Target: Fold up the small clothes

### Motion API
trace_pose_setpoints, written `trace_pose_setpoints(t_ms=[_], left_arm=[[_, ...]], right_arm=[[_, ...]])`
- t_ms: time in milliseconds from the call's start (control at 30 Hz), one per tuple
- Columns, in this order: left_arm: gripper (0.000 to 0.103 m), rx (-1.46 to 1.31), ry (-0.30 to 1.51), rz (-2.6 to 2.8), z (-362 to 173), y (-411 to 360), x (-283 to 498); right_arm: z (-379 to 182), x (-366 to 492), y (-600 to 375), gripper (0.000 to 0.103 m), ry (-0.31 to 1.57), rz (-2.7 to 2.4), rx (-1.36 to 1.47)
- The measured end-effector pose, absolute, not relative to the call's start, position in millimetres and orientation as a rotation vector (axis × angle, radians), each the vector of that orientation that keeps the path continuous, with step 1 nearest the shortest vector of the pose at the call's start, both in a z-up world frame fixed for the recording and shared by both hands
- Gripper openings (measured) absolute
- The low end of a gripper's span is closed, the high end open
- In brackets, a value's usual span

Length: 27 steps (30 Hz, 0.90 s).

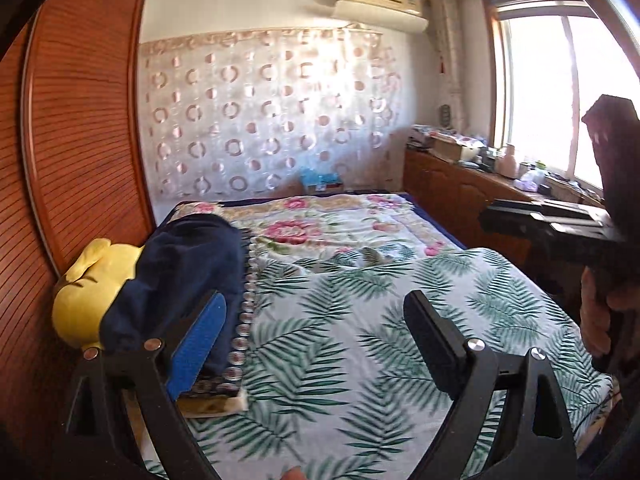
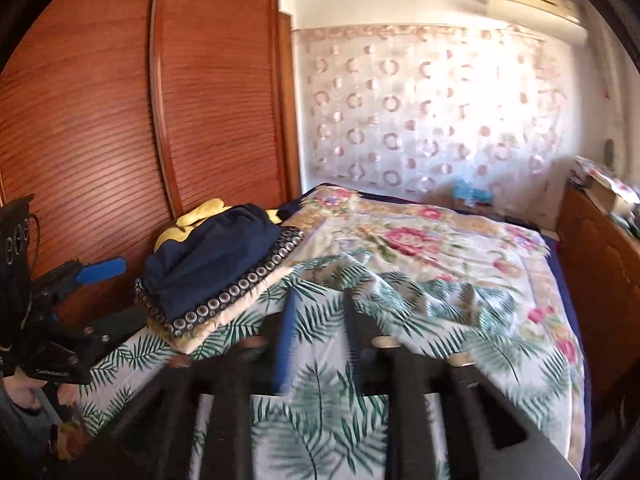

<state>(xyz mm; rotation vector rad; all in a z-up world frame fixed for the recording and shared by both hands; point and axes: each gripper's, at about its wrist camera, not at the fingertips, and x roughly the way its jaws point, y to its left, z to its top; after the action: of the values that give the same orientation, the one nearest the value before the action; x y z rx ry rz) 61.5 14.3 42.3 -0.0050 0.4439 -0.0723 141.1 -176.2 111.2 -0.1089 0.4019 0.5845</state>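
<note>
Left gripper [image 1: 316, 308] spread wide, nothing between the jaws, only the palm-leaf sheet [image 1: 360, 340] under the gap. One finger carries a blue pad [image 1: 200, 344], the other is plain black.

Clothes stack [image 1: 176, 280] sits at the left edge of the bed, against the wooden wardrobe [image 1: 80, 120]. Dark navy garment on top, a yellow piece [image 1: 84, 300] poking out on the wardrobe side, and a folded cloth with a ring-pattern trim [image 1: 248, 300] underneath. In the left wrist view the stack is just beside and behind the blue-padded finger, outside the jaws. Contact with the finger can't be judged from this angle.

Right gripper [image 2: 320, 320] partly parted, motion-blurred, nothing held; only the leaf sheet shows in the gap. From its view the stack [image 2: 216, 256] lies far-left of the fingers, well apart, on the near-left corner of the bed, with the left gripper [image 2: 96, 292] further left by the wardrobe.

Floral quilt [image 1: 332, 224] covers the far half of the bed. A cabinet [image 1: 460, 184] with clutter runs under the window [image 1: 536, 92] on the right. The right gripper also shows at the right edge of the left wrist view, with a hand [image 1: 600, 312] on its grip.
</note>
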Motion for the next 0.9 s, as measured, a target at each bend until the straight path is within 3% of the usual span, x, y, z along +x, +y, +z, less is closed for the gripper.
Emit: trace_pose_setpoints(t_ms=[200, 333, 900], left_arm=[[0.091, -0.001, 0.428, -0.109, 51, -17, 53], [0.091, -0.008, 0.421, -0.117, 57, -27, 48], [0.091, -0.002, 0.399, -0.108, 67, -34, 40]], right_arm=[[114, 86, -194, 0.067, 0.37, 0.48, -0.075], [119, 57, -195, 0.072, 0.343, 0.422, -0.049], [110, 25, -168, 0.073, 0.317, 0.327, -0.004]])
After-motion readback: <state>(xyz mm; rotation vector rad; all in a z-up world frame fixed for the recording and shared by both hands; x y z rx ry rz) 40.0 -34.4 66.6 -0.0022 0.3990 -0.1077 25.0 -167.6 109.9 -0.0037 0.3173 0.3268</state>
